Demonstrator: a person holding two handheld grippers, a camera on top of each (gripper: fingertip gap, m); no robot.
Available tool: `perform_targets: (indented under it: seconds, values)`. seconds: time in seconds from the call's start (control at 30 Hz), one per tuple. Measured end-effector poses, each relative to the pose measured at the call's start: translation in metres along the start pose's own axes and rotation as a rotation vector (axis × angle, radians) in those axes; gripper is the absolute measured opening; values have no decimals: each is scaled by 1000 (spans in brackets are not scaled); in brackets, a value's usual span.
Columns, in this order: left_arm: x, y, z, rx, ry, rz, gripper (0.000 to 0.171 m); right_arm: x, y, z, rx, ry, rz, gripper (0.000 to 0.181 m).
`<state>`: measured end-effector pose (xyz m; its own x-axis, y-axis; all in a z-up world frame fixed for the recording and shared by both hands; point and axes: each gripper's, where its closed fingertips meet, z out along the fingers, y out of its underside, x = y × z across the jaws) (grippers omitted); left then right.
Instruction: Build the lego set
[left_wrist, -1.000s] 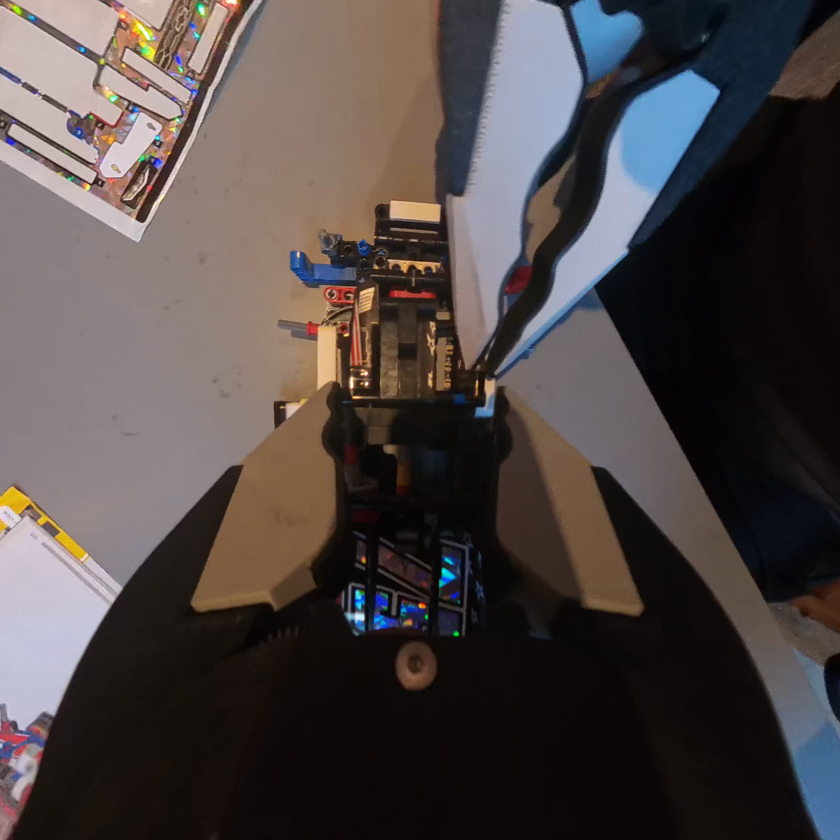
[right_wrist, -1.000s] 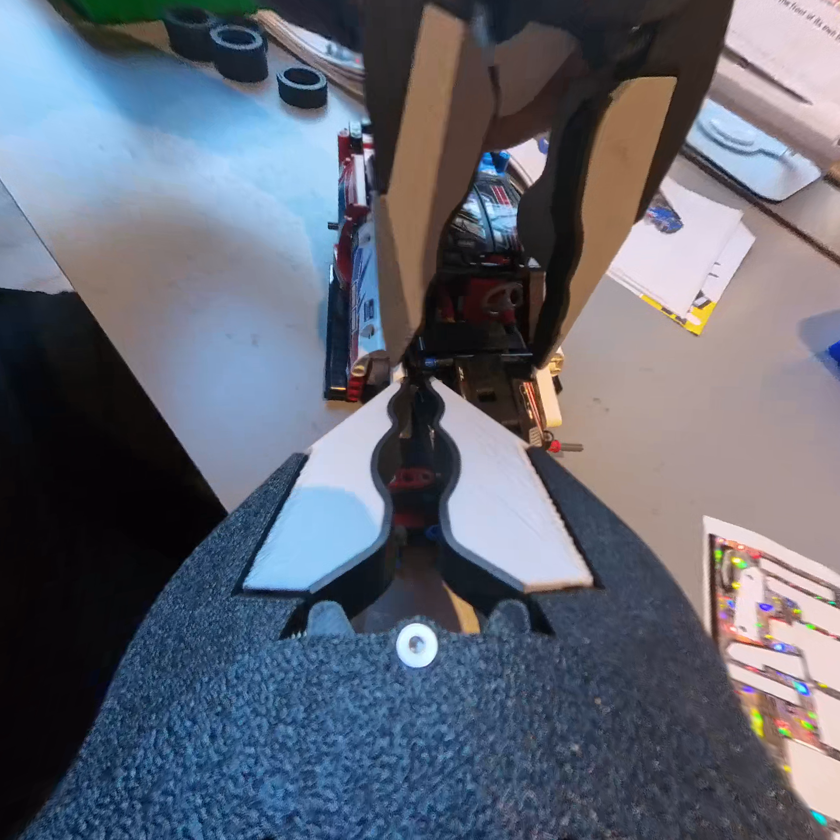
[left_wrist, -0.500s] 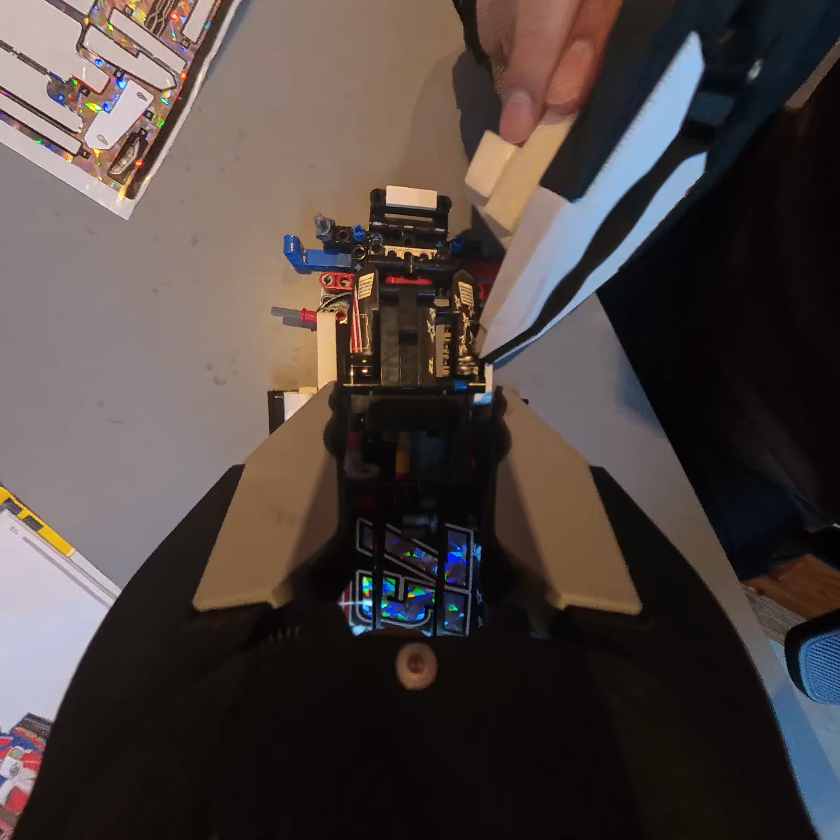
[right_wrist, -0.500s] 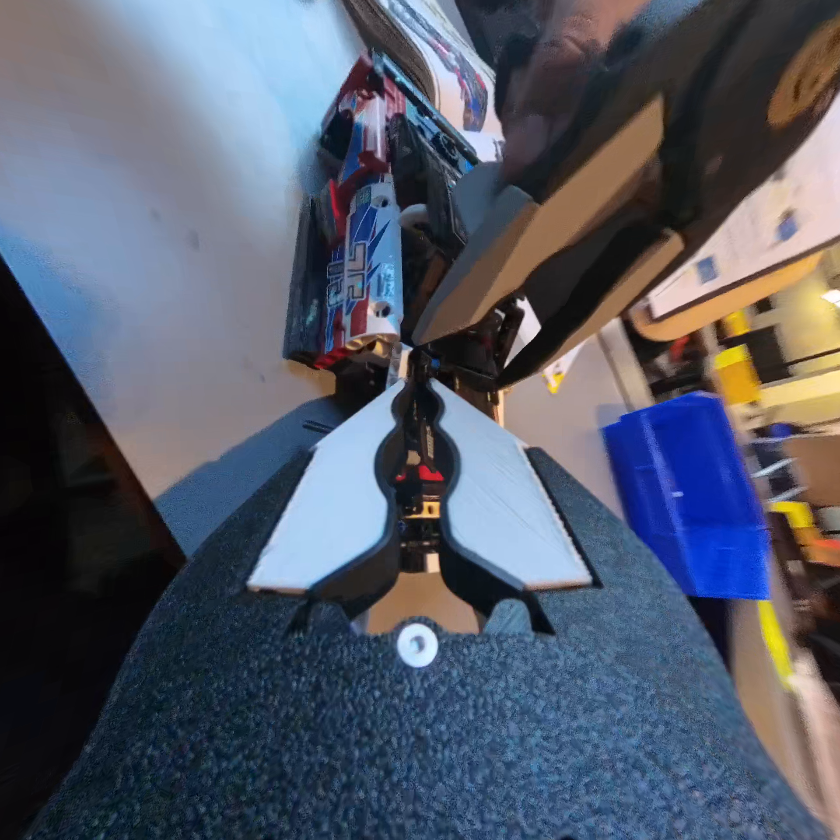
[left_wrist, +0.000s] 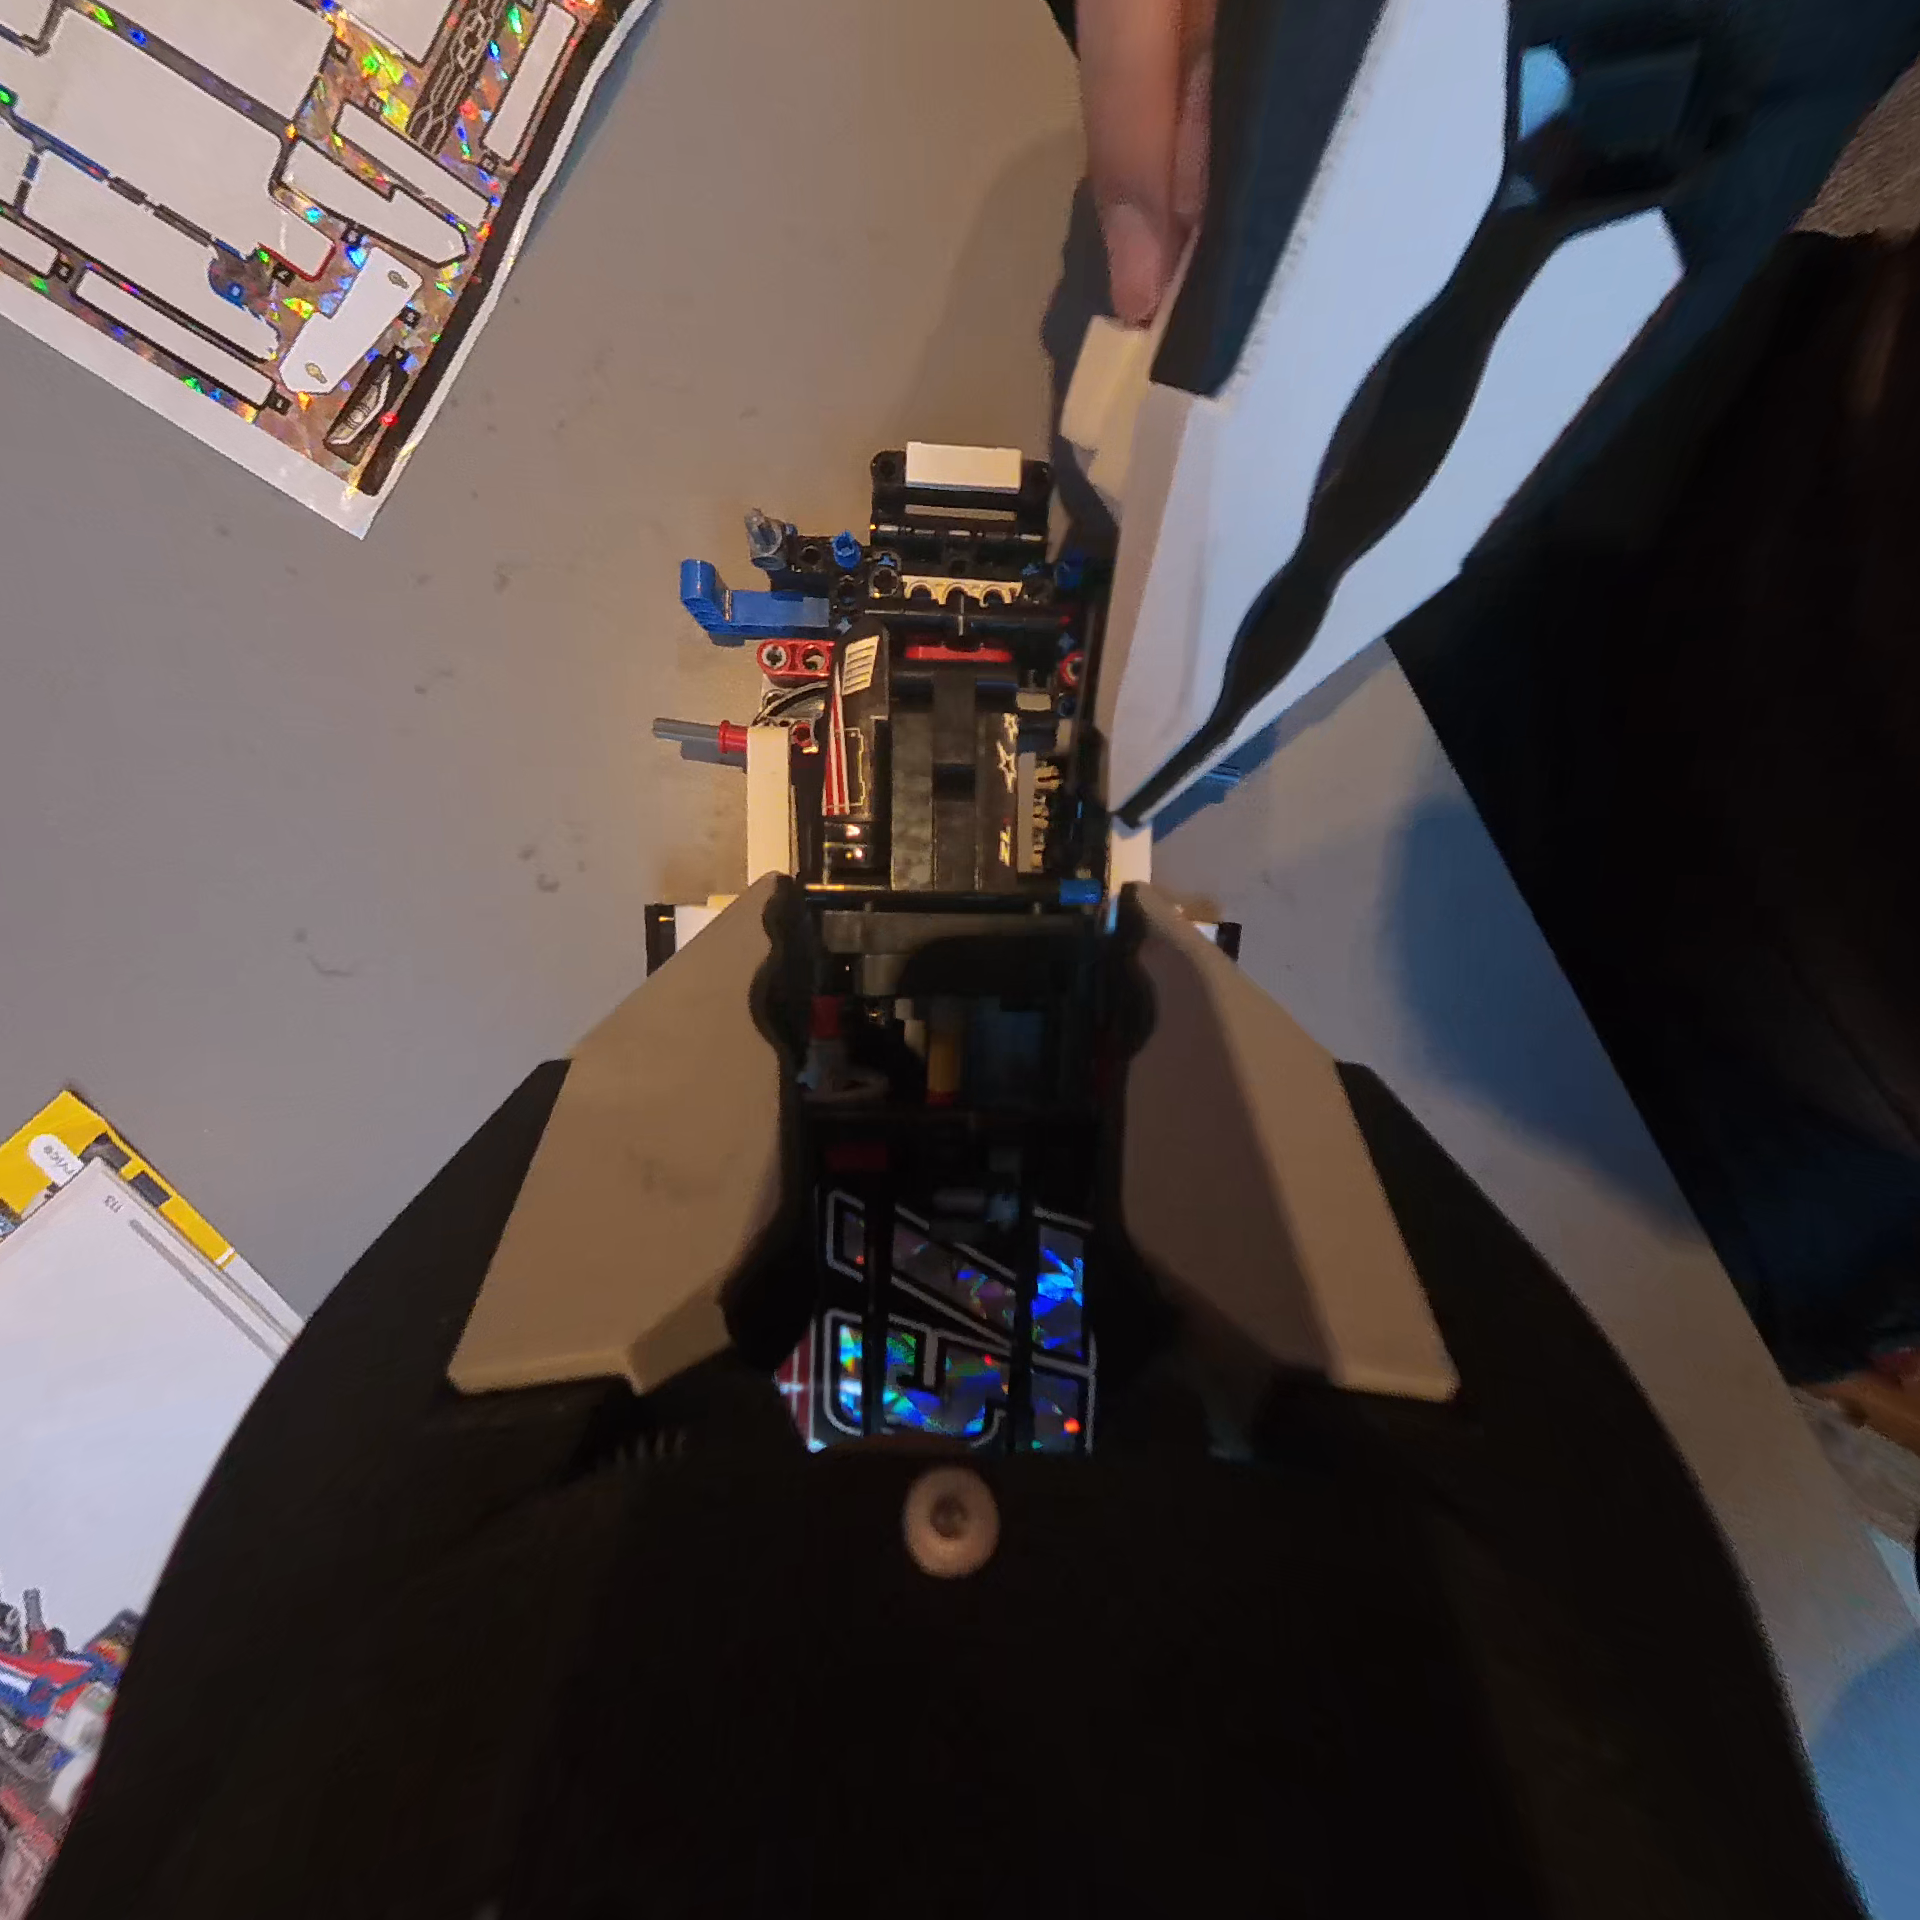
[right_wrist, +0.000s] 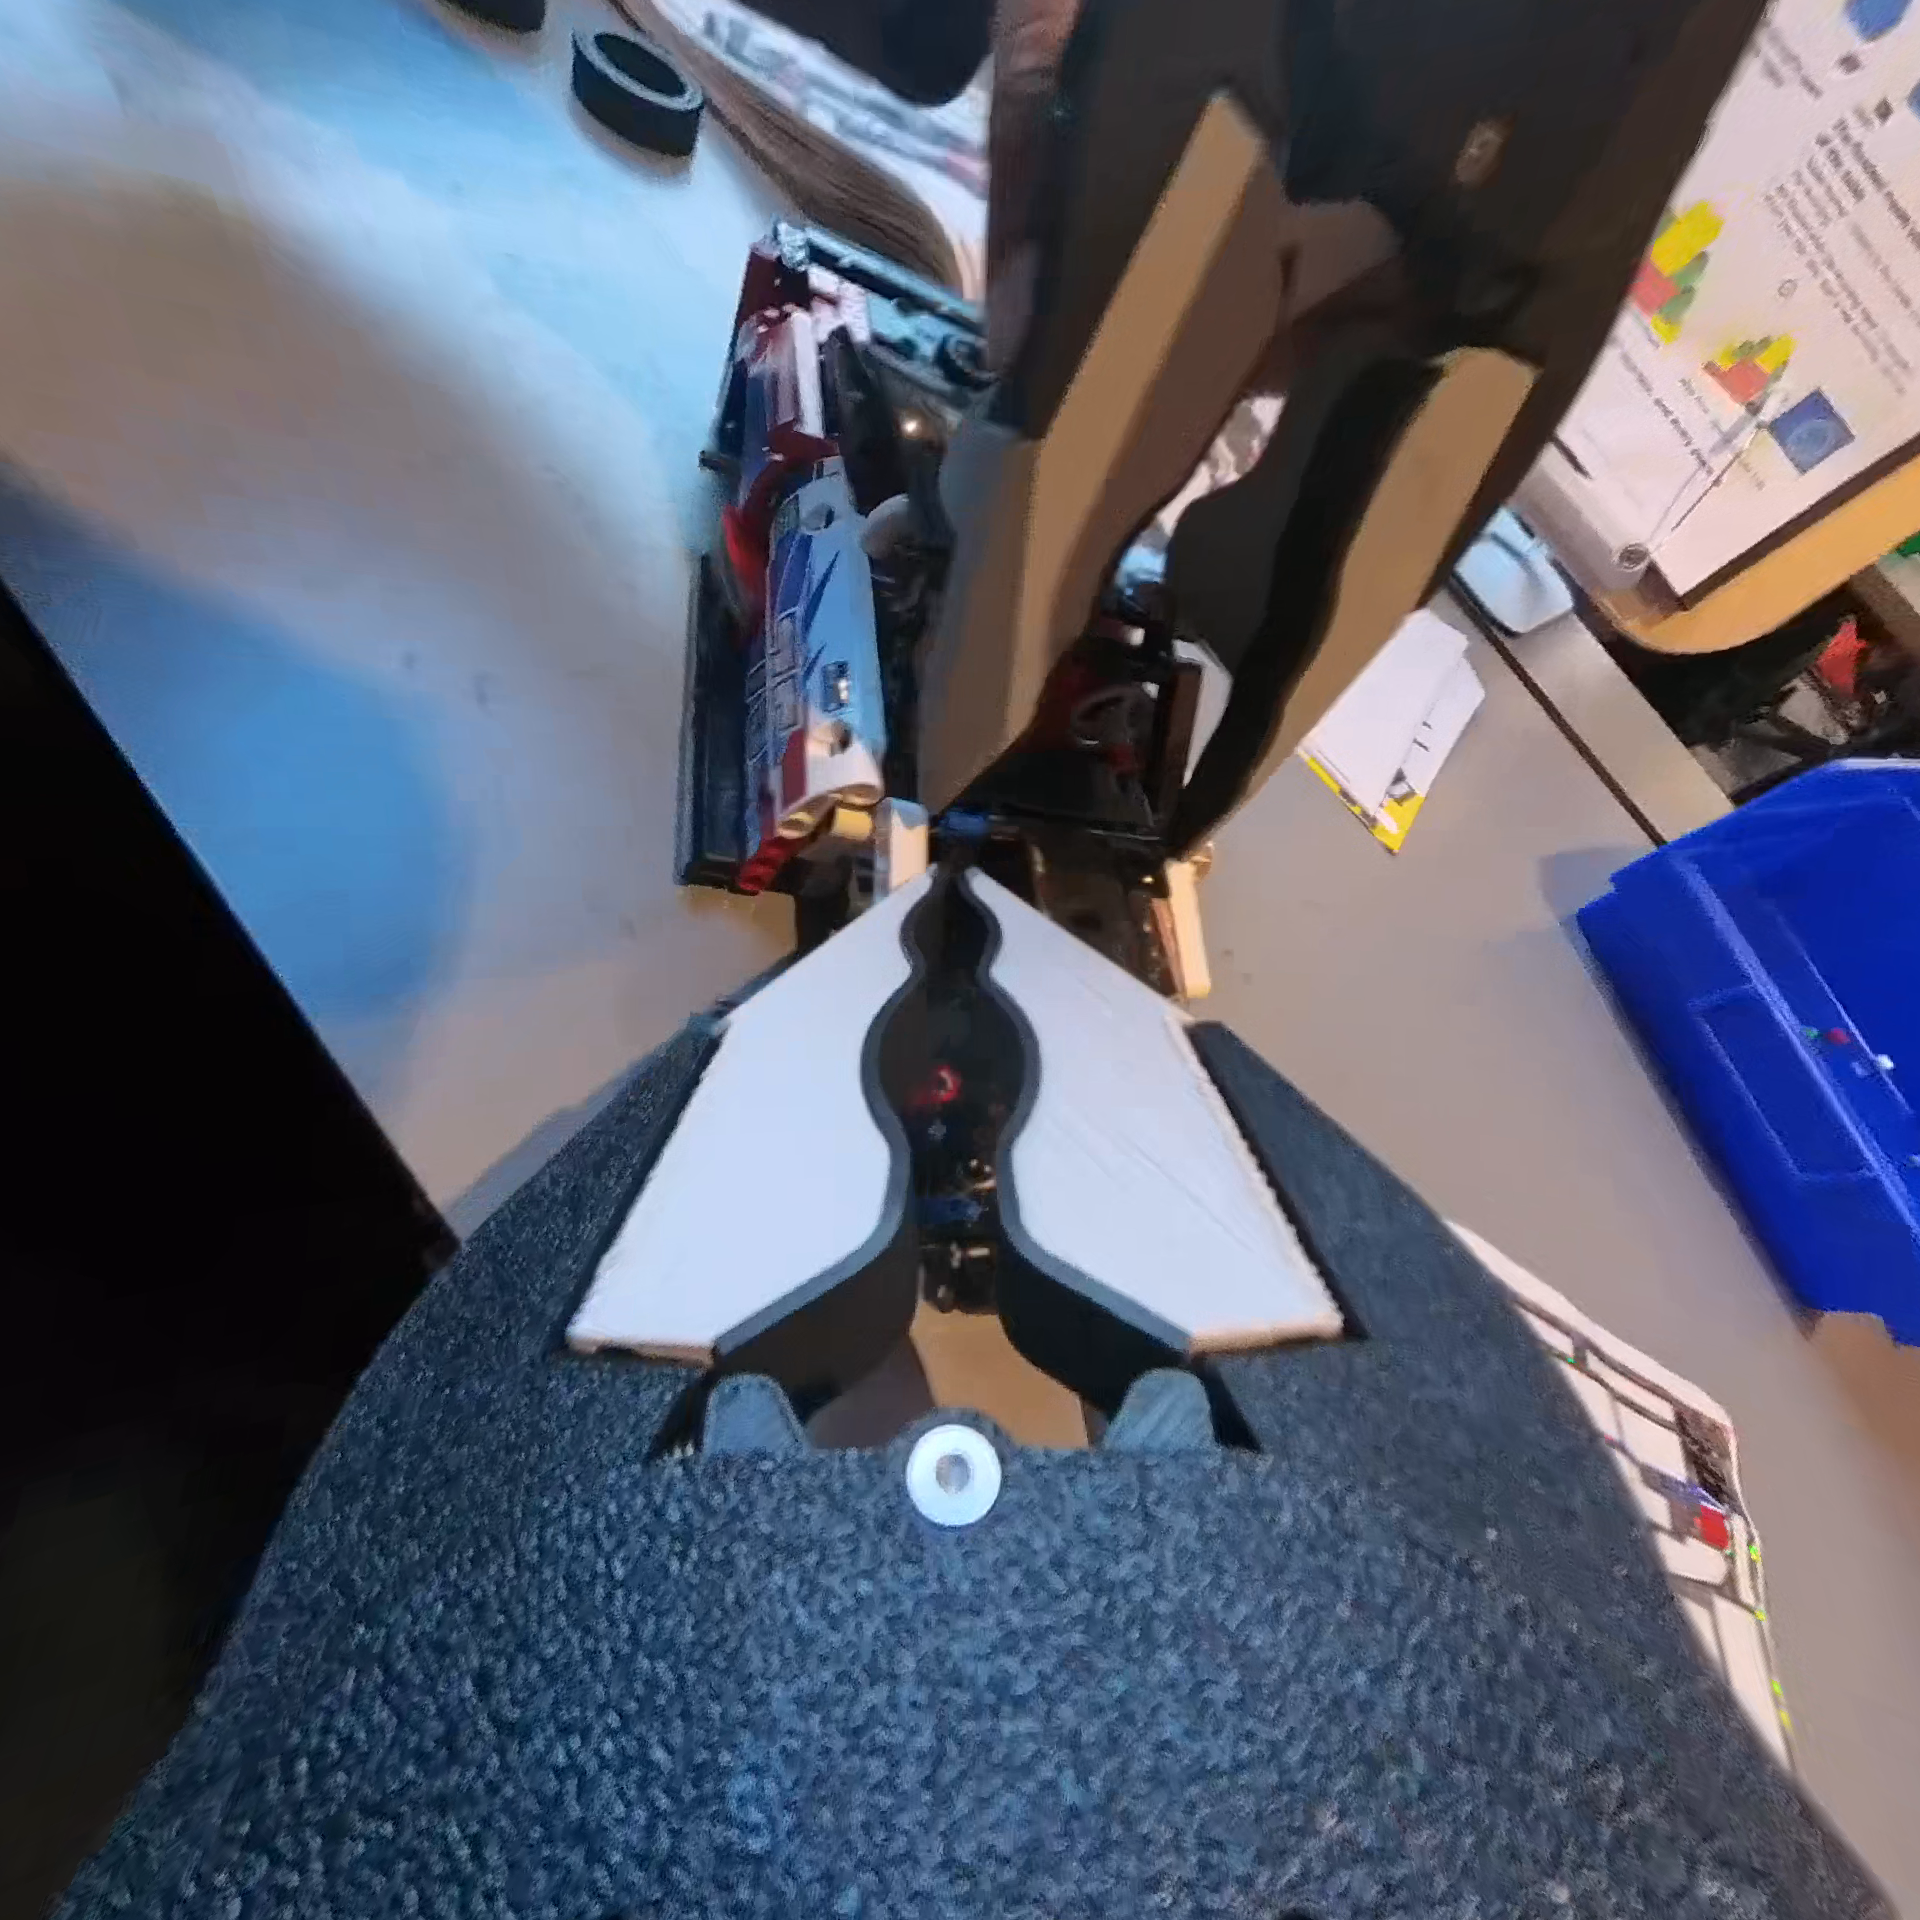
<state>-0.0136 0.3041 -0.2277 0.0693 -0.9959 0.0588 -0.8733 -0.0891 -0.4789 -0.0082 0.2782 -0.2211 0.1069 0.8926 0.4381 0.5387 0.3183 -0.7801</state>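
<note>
The lego car model (left_wrist: 935, 727), black with blue, red and white parts, lies on the grey table (left_wrist: 364, 779). My left gripper (left_wrist: 951, 894) is shut on its body, one tan finger on each side. In the right wrist view (right_wrist: 1070, 821) it comes down from above onto the model (right_wrist: 810, 644). My right gripper (right_wrist: 951, 878), with white fingers, is shut. Its tips rest against the model's side right by a small blue pin (right_wrist: 966, 826). The left wrist view shows it (left_wrist: 1127, 821) reaching in from the upper right, near the same pin (left_wrist: 1081, 891).
A holographic sticker sheet (left_wrist: 229, 208) lies far left, also in the right wrist view (right_wrist: 1662, 1455). An instruction booklet (left_wrist: 104, 1351) lies near left. A blue bin (right_wrist: 1787, 1039) and a black tyre (right_wrist: 639, 88) stand on the table. The table edge (left_wrist: 1558, 987) runs close on the right. The grippers are tip to tip, or close to it.
My right gripper has swung around its tips, which stay at the model's side by the blue pin. My left gripper still holds the model in the same place.
</note>
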Motion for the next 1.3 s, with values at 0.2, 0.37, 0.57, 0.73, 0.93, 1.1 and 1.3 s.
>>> perform_targets:
  seconds: [0.2, 0.37, 0.57, 0.73, 0.93, 1.1, 1.3]
  values:
    - [2, 5, -15, 62, -17, -66, 59, -2, -3, -10, 28, 23, -16, 3]
    - [0, 1, -53, 197, -156, -151, 57, 26, 6, -36, 6, 99, 82, 8]
    - [43, -1, -94, 428, -202, -310, 53, 17, 18, -42, -8, -48, 273, 23]
    - [91, 20, -88, 483, -221, -436, 54, 1, 26, -23, -81, -155, 390, 21]
    - [138, 49, -64, 494, -238, -596, 53, -4, 18, -27, -71, -162, 310, 7]
    - [161, 70, -42, 526, -247, -719, 52, 7, -4, -53, 52, -55, 170, 4]
    - [161, 87, -17, 531, -308, -795, 51, 83, 72, -75, -256, 317, -11, 4]
